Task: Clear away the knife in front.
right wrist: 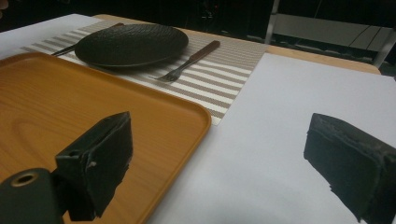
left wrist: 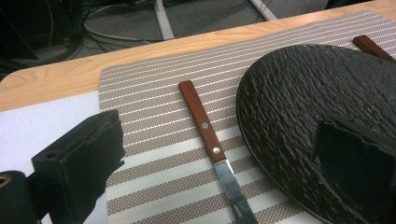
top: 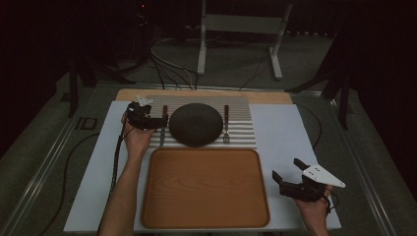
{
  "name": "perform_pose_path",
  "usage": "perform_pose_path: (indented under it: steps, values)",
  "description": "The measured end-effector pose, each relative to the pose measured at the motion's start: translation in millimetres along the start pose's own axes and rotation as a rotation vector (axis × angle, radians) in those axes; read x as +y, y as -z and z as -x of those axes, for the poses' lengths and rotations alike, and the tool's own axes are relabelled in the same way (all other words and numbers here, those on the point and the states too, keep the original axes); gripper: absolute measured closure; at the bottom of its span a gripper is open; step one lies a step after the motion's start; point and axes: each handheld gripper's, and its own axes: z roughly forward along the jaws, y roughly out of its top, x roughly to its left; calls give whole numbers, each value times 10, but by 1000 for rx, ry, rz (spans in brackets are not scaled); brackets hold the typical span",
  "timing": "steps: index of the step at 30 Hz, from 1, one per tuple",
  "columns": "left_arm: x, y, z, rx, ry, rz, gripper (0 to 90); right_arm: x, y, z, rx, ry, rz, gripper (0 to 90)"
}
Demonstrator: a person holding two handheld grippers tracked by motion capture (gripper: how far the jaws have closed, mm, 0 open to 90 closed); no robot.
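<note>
One knife (left wrist: 208,138) with a brown wooden handle and two rivets lies on the striped placemat (left wrist: 154,116), just left of the one dark round plate (left wrist: 308,116), its blade pointing toward the person. The left claw (top: 156,121) hovers at the knife, released, its jaws standing wide on either side of it: in the left gripper view one jaw is over the mat's left edge and the other over the plate, and neither touches the knife. One fork (top: 226,125) with a matching wooden handle lies on the mat just right of the plate, tines toward the person. On the near side of the mat sits one orange wooden tray (top: 206,187) with a raised rim, nothing in it. Mat and tray rest on a white sheet covering most of the table (top: 206,93), whose wooden edge shows at the far side. The right claw (top: 287,172) is well apart from the cutlery, over the white sheet just right of the tray, also released with its jaws spread and nothing between them. No writing can be read on anything.
</note>
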Motion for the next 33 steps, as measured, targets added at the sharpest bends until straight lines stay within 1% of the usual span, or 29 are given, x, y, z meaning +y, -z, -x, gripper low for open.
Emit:
perform_pose_path:
  steps: [3,12,16,23,26,29,33]
  values:
    - [-2,-40,-7,0,18,-7,32,0,1,2,1,-1,0,80]
    - [-29,-129,-27,7,45,-31,39,1,0,7,1,-4,1,79]
    - [-37,-177,-44,13,71,-40,40,1,-2,8,1,-4,1,79]
    - [-48,-255,-50,27,100,-74,52,1,-4,11,2,-7,0,80]
    - [-63,-288,-39,32,107,-93,67,1,-4,13,3,-7,0,79]
    - [-81,-322,-28,47,107,-115,85,1,-2,18,4,-9,1,79]
    - [-100,-371,-30,61,128,-134,158,0,1,22,4,-12,0,79]
